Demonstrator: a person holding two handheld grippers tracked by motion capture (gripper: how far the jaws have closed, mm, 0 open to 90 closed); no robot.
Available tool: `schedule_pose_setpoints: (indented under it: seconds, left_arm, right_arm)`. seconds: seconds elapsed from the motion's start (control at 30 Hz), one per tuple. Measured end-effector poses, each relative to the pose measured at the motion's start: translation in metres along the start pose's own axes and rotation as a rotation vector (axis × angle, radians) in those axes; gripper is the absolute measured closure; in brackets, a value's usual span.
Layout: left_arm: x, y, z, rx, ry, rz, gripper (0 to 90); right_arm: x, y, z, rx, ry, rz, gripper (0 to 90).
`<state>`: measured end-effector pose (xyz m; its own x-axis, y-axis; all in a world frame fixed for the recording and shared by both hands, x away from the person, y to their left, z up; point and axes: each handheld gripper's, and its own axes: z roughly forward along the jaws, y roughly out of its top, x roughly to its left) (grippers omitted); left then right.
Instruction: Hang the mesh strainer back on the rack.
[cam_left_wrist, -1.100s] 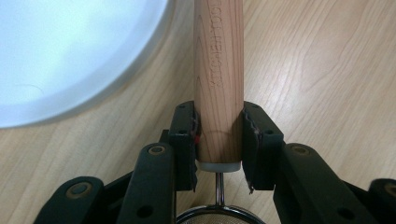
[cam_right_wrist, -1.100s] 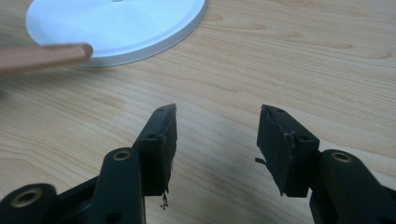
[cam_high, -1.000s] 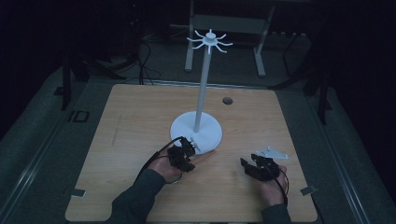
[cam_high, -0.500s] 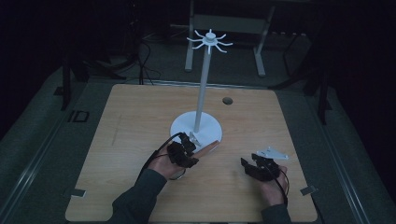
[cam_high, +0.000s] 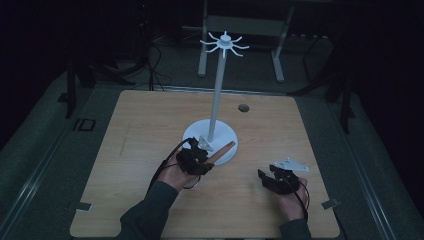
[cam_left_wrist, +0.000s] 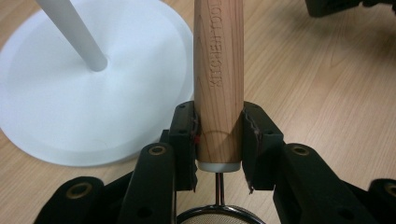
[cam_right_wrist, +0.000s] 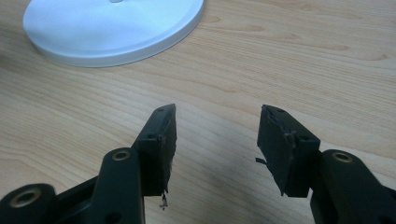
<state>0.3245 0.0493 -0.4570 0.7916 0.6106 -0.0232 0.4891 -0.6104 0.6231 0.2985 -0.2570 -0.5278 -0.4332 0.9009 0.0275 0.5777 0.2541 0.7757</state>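
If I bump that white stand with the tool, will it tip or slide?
The white stand probably tips before it slides: its pole is tall and thin, with hook arms at the top. The wide flat base should resist light nudges. The left gripper holds the wooden handle over that base, so keep bumps low.

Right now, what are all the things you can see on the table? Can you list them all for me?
Table: one, light wood, under everything.
Stand: one, white, round base mid-table, tall pole with hooks on top.
Wooden handle: one, tan, stamped KITCHEN TOOL, clamped in the left jaws, reaching over the stand's base; a metal rim shows behind it.
Small dark spot: one, on the table beyond the stand.
Left gripper: black, shut on the handle.
Right gripper: black, jaws open, empty.
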Motion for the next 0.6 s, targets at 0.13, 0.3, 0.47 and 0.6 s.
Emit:
schedule_pose_setpoints:
  seconds: [0.13, 0.3, 0.47, 0.6]
  left_arm:
    - [0.0, 0.002, -0.003, -0.017, 0.003, -0.002, 68.8]
    - [0.0, 0.004, -0.008, -0.049, 0.014, -0.013, 68.8]
    - [0.0, 0.005, -0.012, -0.082, 0.027, -0.028, 68.8]
    - [0.001, 0.006, -0.016, -0.11, 0.041, -0.041, 68.8]
  right_arm:
    - [0.0, 0.0, 0.0, 0.0, -0.001, 0.0, 46.7]
    - [0.0, 0.0, 0.0, -0.001, -0.007, -0.011, 46.6]
    - [0.0, -0.001, 0.0, -0.003, -0.008, -0.014, 46.5]
    - [0.0, -0.001, 0.0, -0.001, -0.008, -0.012, 46.5]
